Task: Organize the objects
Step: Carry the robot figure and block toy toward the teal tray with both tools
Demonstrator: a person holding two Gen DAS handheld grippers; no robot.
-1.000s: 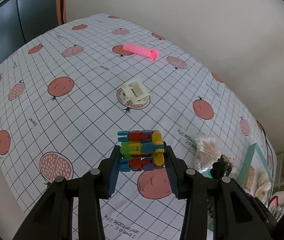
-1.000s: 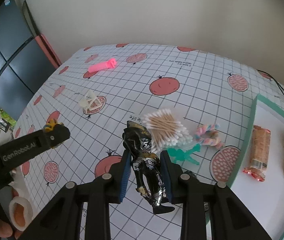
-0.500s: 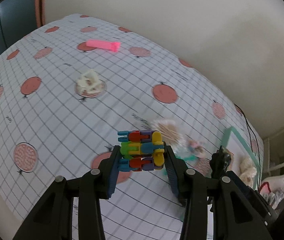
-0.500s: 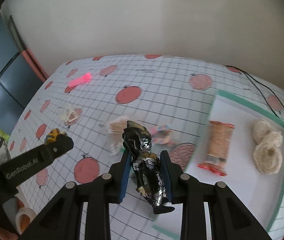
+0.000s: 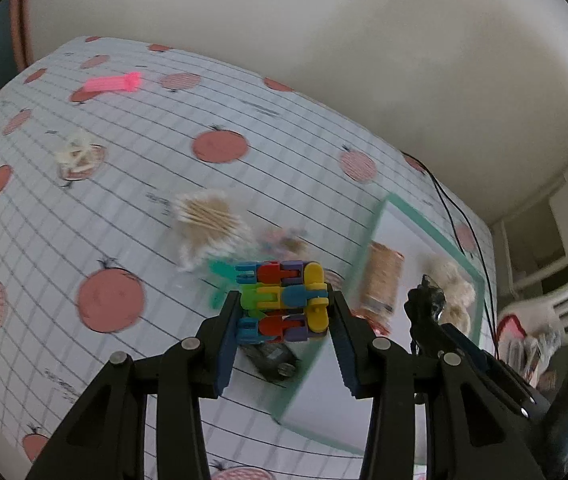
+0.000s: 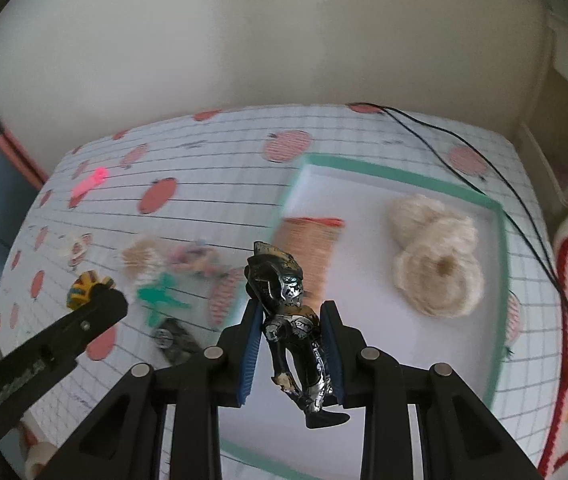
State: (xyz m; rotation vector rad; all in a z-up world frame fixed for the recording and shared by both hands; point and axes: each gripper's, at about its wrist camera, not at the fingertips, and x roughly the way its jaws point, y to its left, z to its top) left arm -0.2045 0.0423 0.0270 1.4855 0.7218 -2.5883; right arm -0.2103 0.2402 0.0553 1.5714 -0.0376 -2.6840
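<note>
While both views are smeared by motion, the count is readable: two grippers, each carrying one toy. The left gripper (image 5: 284,312) is clamped on a multicoloured block cube (image 5: 282,302); the right gripper (image 6: 290,344) is closed on a black-and-silver action figure (image 6: 292,320), held above the tray. One green-rimmed white tray (image 6: 404,178) holds one orange snack packet (image 6: 310,240) and what look like two pale fluffy coils (image 6: 436,264). Loose on the bench (image 5: 64,240) lie one pink stick toy (image 5: 112,83), one cream plastic piece (image 5: 76,156), one bundle of cotton swabs (image 5: 208,220), one green figure (image 6: 160,298) and one dark object (image 6: 174,340). The bench wears a grid cloth printed with red fruit; a plain cream wall (image 6: 244,40) stands behind it.
</note>
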